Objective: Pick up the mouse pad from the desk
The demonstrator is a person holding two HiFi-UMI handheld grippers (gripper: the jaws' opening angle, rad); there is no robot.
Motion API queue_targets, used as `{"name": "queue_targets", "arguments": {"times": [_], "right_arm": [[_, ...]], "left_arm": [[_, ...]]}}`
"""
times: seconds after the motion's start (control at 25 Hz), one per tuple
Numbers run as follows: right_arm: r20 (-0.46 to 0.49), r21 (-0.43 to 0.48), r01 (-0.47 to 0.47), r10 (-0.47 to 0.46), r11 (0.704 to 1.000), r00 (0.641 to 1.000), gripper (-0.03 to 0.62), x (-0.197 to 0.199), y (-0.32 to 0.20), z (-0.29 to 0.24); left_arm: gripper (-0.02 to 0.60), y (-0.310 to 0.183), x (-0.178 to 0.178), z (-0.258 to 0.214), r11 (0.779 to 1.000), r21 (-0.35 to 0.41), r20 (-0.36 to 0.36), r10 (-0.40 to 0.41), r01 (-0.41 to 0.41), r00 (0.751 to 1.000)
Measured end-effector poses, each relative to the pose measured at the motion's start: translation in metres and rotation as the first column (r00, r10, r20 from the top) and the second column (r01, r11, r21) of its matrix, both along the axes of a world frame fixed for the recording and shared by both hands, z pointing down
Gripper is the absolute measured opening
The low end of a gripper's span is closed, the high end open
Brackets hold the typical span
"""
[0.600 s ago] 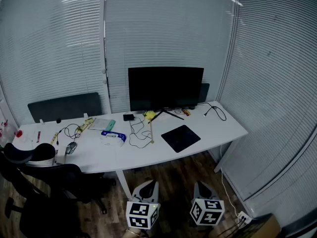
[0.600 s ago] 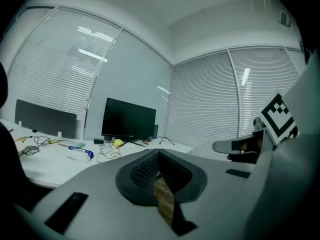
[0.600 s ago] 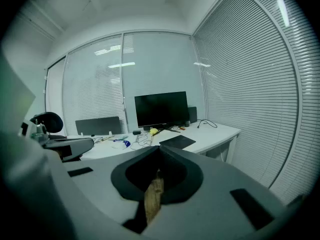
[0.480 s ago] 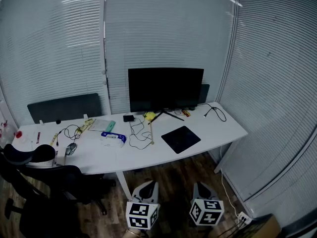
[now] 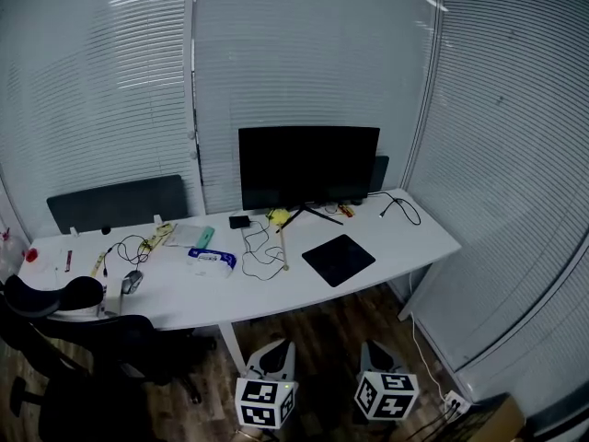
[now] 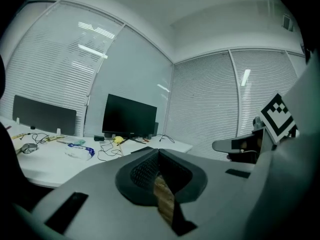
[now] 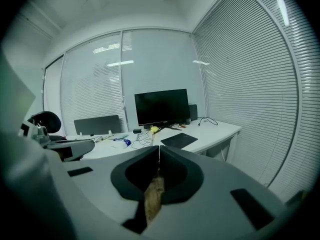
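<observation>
A black mouse pad (image 5: pixel 338 259) lies flat on the white desk (image 5: pixel 405 247), right of centre and in front of the monitor; it also shows in the right gripper view as a dark sheet, the mouse pad (image 7: pixel 178 140). Both grippers hang low over the floor, well short of the desk. My left gripper (image 5: pixel 272 365) and right gripper (image 5: pixel 378 362) show at the bottom of the head view, behind their marker cubes. In the gripper views the left gripper (image 6: pixel 158 151) and right gripper (image 7: pixel 159 147) have jaws meeting, with nothing between them.
A black monitor (image 5: pixel 308 166) stands at the desk's back. Cables (image 5: pixel 260 247), a tissue pack (image 5: pixel 211 258), a yellow object (image 5: pixel 278 215) and a mouse (image 5: pixel 132 281) lie to the left. A black office chair (image 5: pixel 83 331) stands at the desk's left front. Blinds cover the walls.
The head view has shifted slightly; the desk and the grippers' cubes sit a little lower in the picture. Nothing on the desk has moved.
</observation>
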State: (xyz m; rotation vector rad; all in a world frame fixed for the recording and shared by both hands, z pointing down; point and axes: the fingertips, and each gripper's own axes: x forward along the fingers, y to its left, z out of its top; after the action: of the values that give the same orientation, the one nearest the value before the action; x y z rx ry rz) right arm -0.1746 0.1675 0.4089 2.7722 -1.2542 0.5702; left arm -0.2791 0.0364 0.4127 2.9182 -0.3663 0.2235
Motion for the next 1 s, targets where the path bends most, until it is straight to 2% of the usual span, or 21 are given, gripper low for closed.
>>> {"name": "queue_targets", "arguments": {"times": [0.36,0.76,1.0], "right_arm": [[0.055,-0.042,-0.030,0.032,0.999,0.998,0.034,-0.007,0.004,0.021],[0.088,-0.024,-0.058,0.060,0.998,0.994,0.034,0.023,0.008,0.032],[0.078,-0.013,-0.051,0.052,0.999,0.996,0.034,0.056,0.002,0.027]], "left_arm": [[0.017,0.001,0.000,0.018,0.999,-0.012,0.045,0.051,-0.051,0.998],[0.017,-0.004,0.028,0.031,0.999,-0.030,0.067,0.042,-0.040,0.997],[0.017,-0.017,0.058,0.024,0.999,-0.032,0.049,0.017,-0.015,0.999]]}}
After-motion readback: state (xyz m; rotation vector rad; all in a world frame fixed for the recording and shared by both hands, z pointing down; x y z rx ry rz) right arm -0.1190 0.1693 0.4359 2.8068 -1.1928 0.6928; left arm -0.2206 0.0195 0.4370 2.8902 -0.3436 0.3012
